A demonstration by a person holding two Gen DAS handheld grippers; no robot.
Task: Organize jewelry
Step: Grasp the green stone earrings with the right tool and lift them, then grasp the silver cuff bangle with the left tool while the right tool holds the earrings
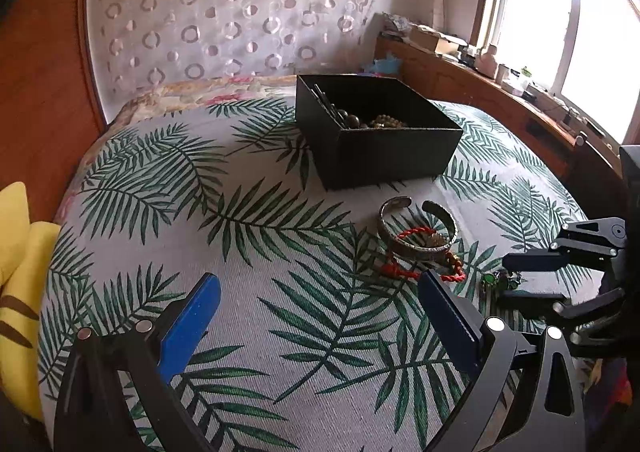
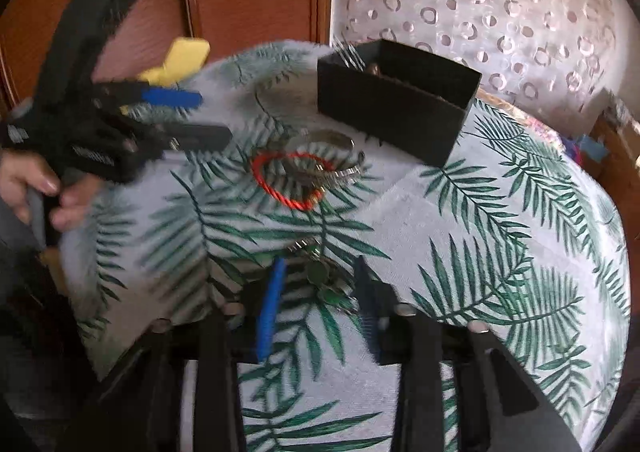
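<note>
The green pendant (image 2: 318, 276) lies between the right gripper (image 2: 318, 284)'s narrowly parted fingers, untouched; left gripper (image 1: 320, 304) hovers wide at nine o'clock.

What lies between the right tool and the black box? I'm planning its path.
In the right wrist view, green jewelry sits between the right tool fingers; farther on lie a red cord bracelet and silver cuff, before the black box.
</note>
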